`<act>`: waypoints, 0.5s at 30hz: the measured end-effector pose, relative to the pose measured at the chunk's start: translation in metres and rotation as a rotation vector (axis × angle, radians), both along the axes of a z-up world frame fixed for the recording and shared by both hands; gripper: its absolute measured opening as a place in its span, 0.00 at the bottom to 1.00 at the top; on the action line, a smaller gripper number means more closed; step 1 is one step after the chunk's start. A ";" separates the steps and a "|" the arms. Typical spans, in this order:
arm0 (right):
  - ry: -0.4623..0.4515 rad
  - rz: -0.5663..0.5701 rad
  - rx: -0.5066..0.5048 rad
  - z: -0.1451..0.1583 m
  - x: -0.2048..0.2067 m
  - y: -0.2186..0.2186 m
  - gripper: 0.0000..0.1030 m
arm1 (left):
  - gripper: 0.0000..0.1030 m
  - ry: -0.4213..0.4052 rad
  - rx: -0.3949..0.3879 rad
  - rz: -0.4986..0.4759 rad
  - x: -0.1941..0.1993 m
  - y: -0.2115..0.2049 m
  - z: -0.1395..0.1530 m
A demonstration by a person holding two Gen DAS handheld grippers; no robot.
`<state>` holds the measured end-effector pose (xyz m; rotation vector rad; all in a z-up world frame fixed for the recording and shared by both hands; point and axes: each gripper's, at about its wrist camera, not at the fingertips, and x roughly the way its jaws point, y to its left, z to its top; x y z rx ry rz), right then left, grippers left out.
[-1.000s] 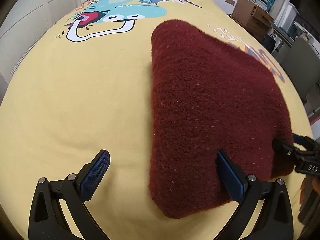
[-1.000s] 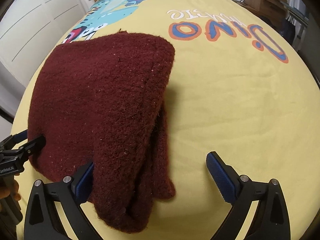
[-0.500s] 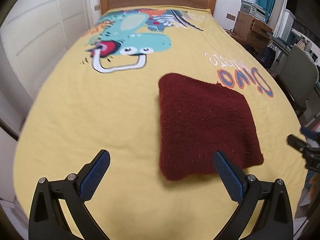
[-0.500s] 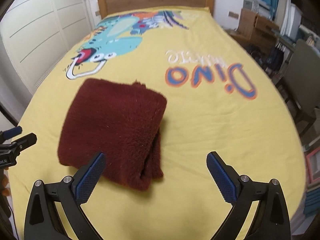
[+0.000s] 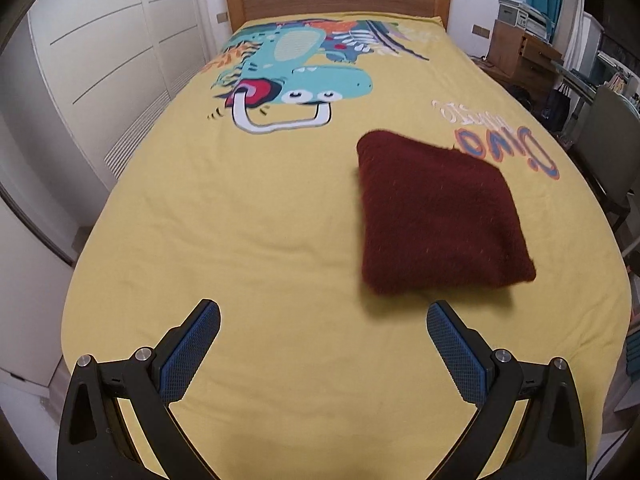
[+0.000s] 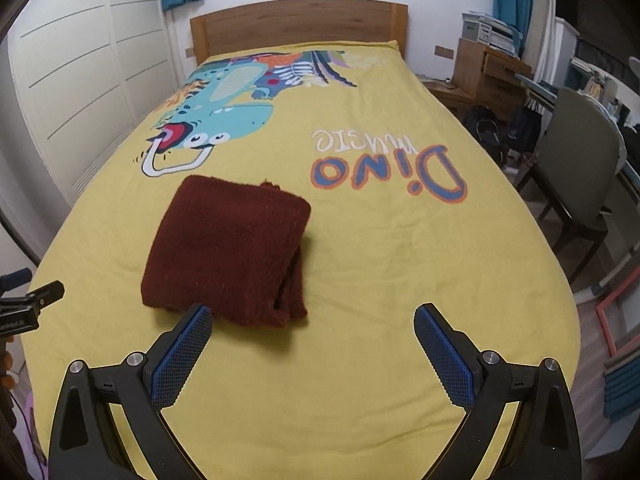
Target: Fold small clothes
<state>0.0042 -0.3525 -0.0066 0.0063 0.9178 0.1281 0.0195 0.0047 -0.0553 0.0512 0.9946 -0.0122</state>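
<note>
A dark red fuzzy garment (image 6: 228,248) lies folded into a thick square on the yellow bed cover (image 6: 380,288), near the front edge and a bit left of the middle, just below the dinosaur picture (image 6: 218,120). The left hand-held gripper (image 5: 323,346) is spread wide and holds nothing. The right hand-held gripper (image 6: 313,350) is spread wide too, also with nothing in it. Both hang above the bed, apart from the garment. The fold looks done. On the right side the layers show as a loose stack. If a gripper bumps that side, the layers could slide and the square could fall open. The fuzzy cloth could also catch on a finger and get dragged.
</note>
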 end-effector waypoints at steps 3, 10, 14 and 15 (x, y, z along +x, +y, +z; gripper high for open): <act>0.015 -0.010 0.000 -0.004 -0.009 -0.003 0.98 | 0.99 0.012 0.003 0.001 -0.005 0.000 -0.005; 0.031 -0.020 -0.004 -0.009 -0.016 -0.008 0.98 | 0.99 0.016 -0.019 -0.010 -0.007 -0.002 -0.008; 0.028 -0.021 -0.006 -0.007 -0.018 -0.008 0.98 | 0.99 0.013 -0.023 -0.016 -0.008 -0.003 -0.005; 0.029 -0.021 -0.006 -0.007 -0.019 -0.008 0.98 | 0.99 0.011 -0.021 -0.016 -0.008 -0.003 -0.005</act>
